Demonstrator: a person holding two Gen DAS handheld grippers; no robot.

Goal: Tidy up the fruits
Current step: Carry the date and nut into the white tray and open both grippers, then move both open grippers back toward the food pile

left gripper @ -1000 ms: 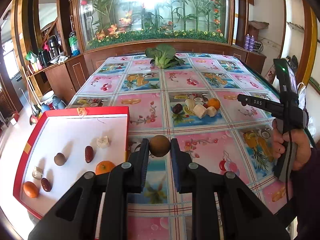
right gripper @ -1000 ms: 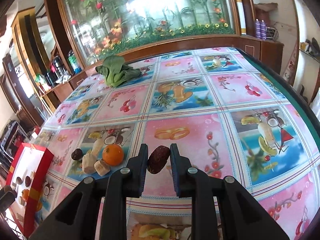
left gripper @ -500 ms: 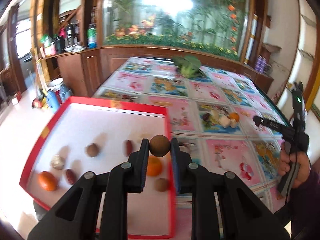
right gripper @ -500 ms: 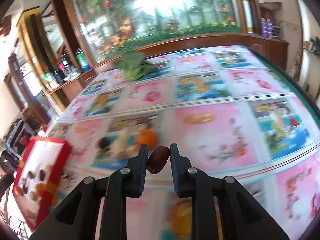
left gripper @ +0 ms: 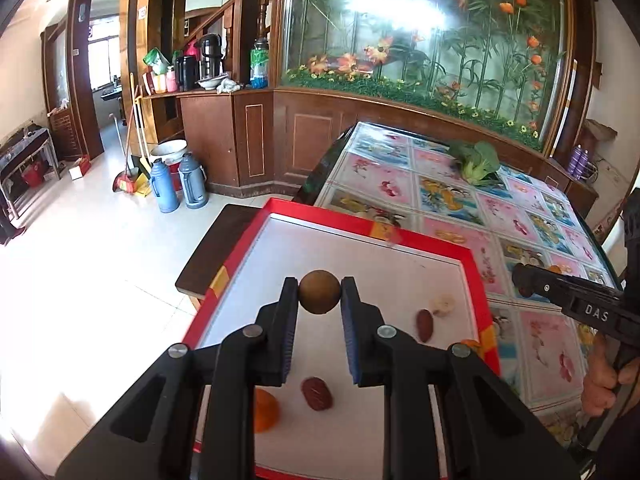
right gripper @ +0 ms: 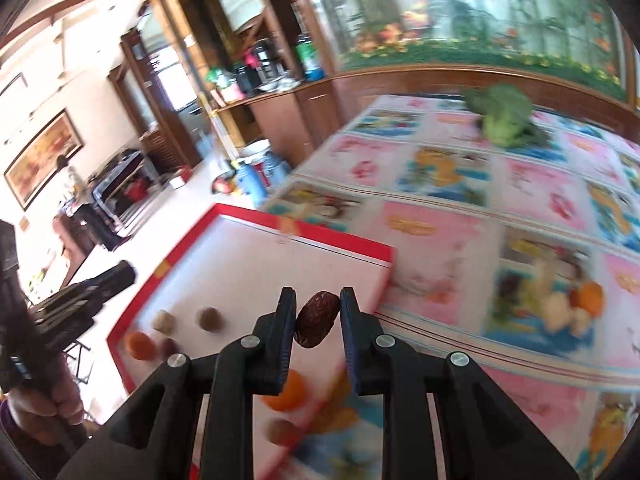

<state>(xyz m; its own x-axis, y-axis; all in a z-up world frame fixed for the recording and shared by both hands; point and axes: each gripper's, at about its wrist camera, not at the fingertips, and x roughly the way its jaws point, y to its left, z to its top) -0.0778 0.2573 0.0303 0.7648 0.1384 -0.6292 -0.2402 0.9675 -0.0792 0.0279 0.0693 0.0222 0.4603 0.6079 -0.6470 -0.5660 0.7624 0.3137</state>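
My left gripper point(left gripper: 320, 296) is shut on a round brown fruit point(left gripper: 319, 291) and holds it above the red-rimmed white tray point(left gripper: 360, 248). In the tray lie red dates point(left gripper: 317, 394), an orange point(left gripper: 266, 410) and a pale fruit piece point(left gripper: 442, 305). My right gripper point(right gripper: 318, 316) is shut on a dark red date point(right gripper: 316, 319) and holds it over the tray's right rim point(right gripper: 384, 280). The right wrist view is blurred. It shows tray fruits, including an orange point(right gripper: 140, 345) and a brown ball point(right gripper: 209, 319). A loose fruit pile point(right gripper: 560, 304) lies on the table.
The patterned tablecloth point(left gripper: 532, 336) covers the table right of the tray. A green leafy vegetable point(left gripper: 478, 162) lies at the far side. The tray overhangs the table's left edge above the tiled floor point(left gripper: 80, 272). The other hand-held gripper point(left gripper: 580, 304) shows at right.
Both grippers have swung left, from over the tablecloth to the tray. The left one now holds its brown fruit over the tray's middle. The right one carries its date to the tray's right rim.
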